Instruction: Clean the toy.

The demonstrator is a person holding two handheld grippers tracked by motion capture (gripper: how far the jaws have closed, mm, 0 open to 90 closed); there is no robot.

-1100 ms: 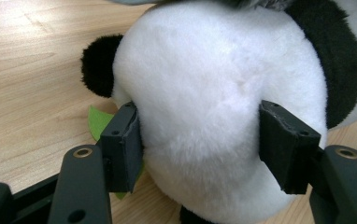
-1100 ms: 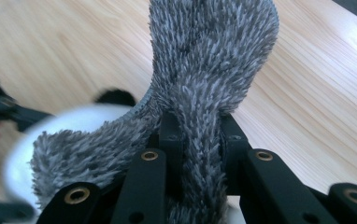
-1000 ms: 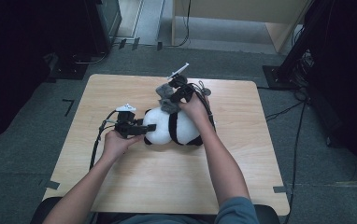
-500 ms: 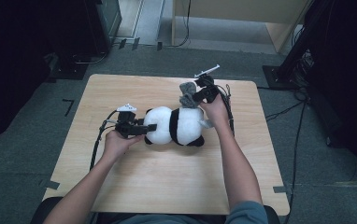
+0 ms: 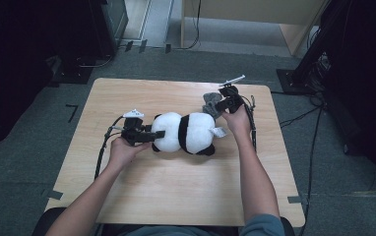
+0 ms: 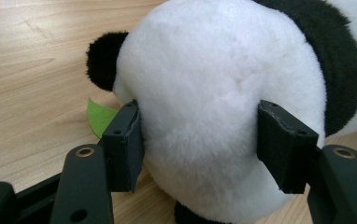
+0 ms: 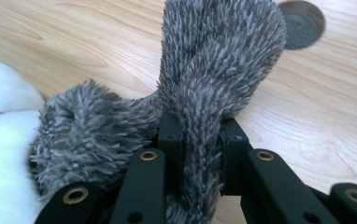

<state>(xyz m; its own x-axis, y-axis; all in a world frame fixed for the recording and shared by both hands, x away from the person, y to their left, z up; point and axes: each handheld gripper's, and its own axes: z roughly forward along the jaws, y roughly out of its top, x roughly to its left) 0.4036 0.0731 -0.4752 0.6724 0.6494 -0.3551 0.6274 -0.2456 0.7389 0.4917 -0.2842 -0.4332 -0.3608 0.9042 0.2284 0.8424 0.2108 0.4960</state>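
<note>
**One plush panda, one grey fuzzy piece, two grippers on a wooden table**

One wooden table carries one panda plush toy, lying lengthwise near the middle, and one grey fuzzy piece at the panda's right end. A small green tag pokes out beneath the toy.

At the left, the left gripper has its jaws partly apart around the panda's round white end. In the left gripper view, both pads press into the white fur, so the toy is clamped between them.

At the right, the right gripper sits at the far side of the panda. In the right gripper view, its jaws are nearly together, pinching a strip of the grey fuzzy piece. A round dark hole shows in the tabletop beyond it.
</note>
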